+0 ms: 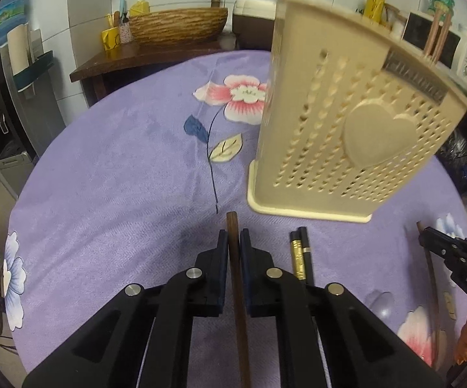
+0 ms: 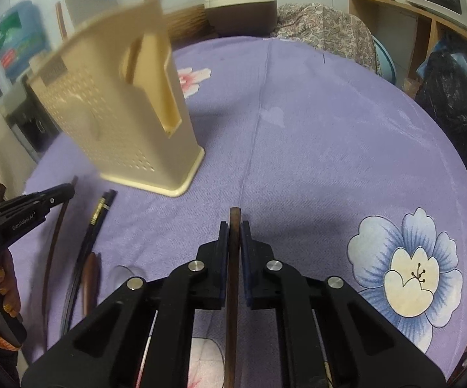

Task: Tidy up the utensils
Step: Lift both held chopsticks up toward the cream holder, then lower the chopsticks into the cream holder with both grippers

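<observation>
Both grippers' fingers (left, right) pinch brown chopsticks lengthwise.

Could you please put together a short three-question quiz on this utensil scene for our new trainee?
1. True or false: the left gripper is shut on a brown chopstick.
2. What does the right gripper hold? A) a black chopstick B) a brown chopstick C) nothing
3. What lies on the purple tablecloth between the two grippers?

Key:
1. True.
2. B, a second brown chopstick.
3. A pair of black chopsticks with gold bands, just in front of the beige utensil holder.
</observation>
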A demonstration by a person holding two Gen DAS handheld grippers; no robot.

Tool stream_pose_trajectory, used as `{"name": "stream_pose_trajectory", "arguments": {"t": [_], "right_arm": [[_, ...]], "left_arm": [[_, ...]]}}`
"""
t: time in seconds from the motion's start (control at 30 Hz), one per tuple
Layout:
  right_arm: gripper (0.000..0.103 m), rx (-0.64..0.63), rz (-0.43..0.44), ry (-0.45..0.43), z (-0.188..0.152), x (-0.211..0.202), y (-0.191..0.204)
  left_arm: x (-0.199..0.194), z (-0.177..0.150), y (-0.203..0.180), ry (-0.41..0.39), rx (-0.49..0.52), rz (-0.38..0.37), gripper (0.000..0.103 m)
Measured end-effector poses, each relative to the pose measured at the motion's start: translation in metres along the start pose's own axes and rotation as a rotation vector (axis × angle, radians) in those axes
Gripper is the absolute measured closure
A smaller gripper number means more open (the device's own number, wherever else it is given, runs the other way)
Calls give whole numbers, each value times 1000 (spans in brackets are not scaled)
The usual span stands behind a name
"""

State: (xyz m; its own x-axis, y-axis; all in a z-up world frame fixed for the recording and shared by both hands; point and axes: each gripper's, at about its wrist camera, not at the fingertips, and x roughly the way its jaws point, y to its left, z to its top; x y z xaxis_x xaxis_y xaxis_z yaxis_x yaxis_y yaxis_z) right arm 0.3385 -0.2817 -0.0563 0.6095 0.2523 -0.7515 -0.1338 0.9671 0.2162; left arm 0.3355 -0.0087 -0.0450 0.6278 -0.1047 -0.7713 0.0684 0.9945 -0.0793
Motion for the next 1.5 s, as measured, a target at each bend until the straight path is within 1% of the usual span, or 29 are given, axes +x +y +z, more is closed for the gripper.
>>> {"name": "stream_pose_trajectory", "arguments": {"t": [0.13, 0.23, 0.33, 0.43, 0.57, 0.63, 0.8, 1.07, 1.2, 1.3, 1.37, 1.43, 1.5], "right_arm": [[95, 2, 35, -74, 6, -32, 0], [95, 3, 73, -161, 15, -70, -3], [95, -6, 89, -245, 21, -109, -4], [95, -26, 84, -321, 28, -148, -4], [95, -37, 65, -368, 36, -169, -2], [95, -39, 59, -381, 38, -176, -2], [95, -55, 49, -386, 37, -184, 0], [95, -68, 49, -391, 40, -190, 1], [95, -80, 64, -398, 51, -199, 6], [95, -98, 77, -431, 74, -218, 15], [95, -107, 89, -464, 96, -234, 25], [95, -110, 106, -490, 120, -248, 36], [95, -109, 114, -524, 143, -262, 47]], "left_arm": [[-37, 7, 1, -91, 7, -21, 94], [-74, 13, 2, -176, 3, -47, 94], [-111, 17, 4, -266, 6, -62, 94], [-139, 21, 6, -339, 14, -61, 94], [-159, 26, 8, -401, 1, -58, 94], [-163, 29, 8, -416, 0, -54, 94], [-158, 32, 8, -414, -1, -48, 94], [-167, 33, 13, -421, 0, -64, 94], [-180, 44, 17, -436, -9, -89, 94], [-203, 65, 16, -481, -1, -104, 94], [-225, 83, 12, -526, 17, -121, 94], [-247, 105, 6, -546, 22, -163, 94], [-261, 121, 0, -570, 27, -168, 94]]}}
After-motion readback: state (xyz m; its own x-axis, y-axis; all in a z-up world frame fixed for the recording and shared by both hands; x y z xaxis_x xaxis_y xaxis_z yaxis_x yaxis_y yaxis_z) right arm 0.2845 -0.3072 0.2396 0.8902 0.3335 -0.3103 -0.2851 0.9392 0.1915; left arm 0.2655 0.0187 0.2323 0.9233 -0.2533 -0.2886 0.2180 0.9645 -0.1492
